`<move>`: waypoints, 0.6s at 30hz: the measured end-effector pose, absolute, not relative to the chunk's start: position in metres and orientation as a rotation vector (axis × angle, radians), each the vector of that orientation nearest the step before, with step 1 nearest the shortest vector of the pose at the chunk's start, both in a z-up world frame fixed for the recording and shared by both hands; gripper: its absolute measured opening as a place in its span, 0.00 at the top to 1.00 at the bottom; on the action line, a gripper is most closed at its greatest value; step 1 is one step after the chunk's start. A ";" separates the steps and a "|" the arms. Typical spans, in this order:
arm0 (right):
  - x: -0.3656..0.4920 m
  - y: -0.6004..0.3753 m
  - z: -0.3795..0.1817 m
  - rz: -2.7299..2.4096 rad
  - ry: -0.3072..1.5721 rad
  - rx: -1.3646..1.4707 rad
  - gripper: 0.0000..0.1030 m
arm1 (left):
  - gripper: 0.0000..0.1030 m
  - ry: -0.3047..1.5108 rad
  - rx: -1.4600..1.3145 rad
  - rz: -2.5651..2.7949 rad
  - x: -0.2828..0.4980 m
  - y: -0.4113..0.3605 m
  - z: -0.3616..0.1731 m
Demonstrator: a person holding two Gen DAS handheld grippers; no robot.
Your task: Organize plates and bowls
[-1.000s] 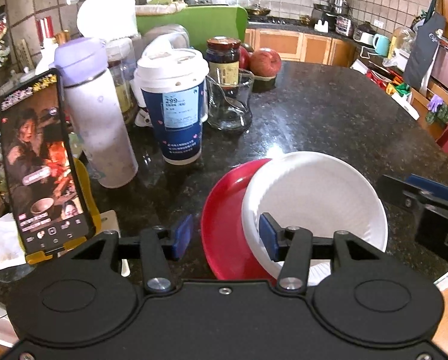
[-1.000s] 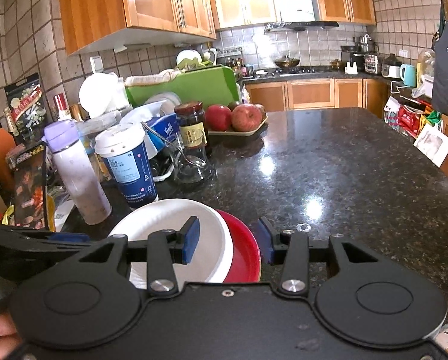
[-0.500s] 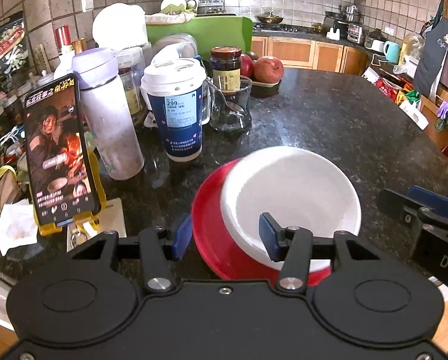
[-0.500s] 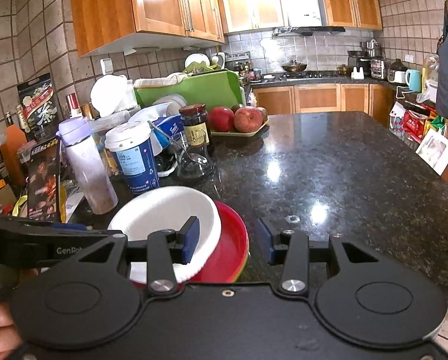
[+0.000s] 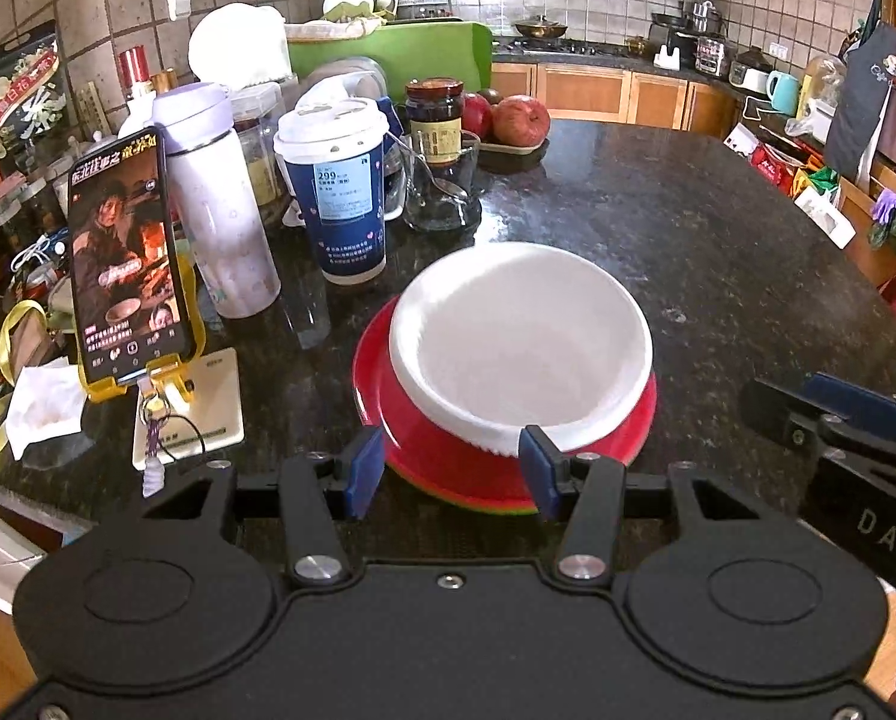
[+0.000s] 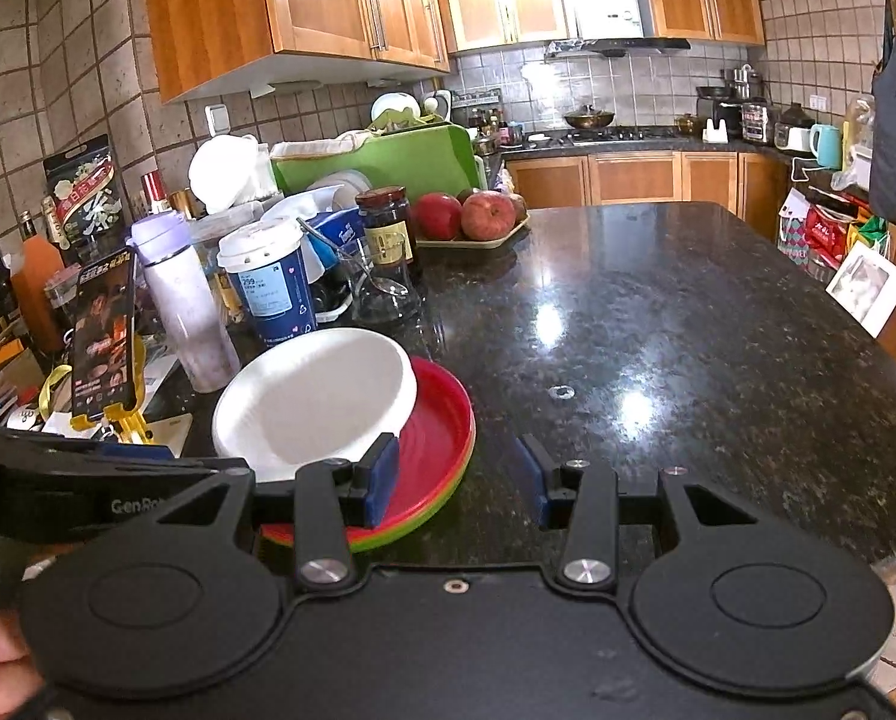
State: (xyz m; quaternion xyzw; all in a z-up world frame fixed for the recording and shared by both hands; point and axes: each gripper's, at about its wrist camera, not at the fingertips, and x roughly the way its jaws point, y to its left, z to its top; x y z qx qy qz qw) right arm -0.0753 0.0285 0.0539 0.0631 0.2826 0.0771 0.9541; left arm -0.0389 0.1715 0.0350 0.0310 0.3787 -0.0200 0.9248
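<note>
Sitting on the red plate (image 5: 448, 468), the white bowl (image 5: 520, 336) is resting off-centre on the stack near the worktop (image 6: 658, 330) edge. Both the left gripper (image 5: 452, 468) and right gripper (image 6: 460, 480) are showing spread, empty fingers. Stacking appears complete; next, centring or withdrawing. Only the right view is revealing green plates (image 6: 411, 531) underneath.

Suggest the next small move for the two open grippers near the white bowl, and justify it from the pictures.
Probably back the left gripper away: the white bowl already sits on the red plate atop the stack, both grippers are open, and the right gripper holds nothing.
</note>
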 end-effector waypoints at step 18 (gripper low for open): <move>-0.098 0.035 0.063 0.187 0.538 0.106 0.57 | 0.45 0.736 0.067 -0.003 -0.065 0.170 0.038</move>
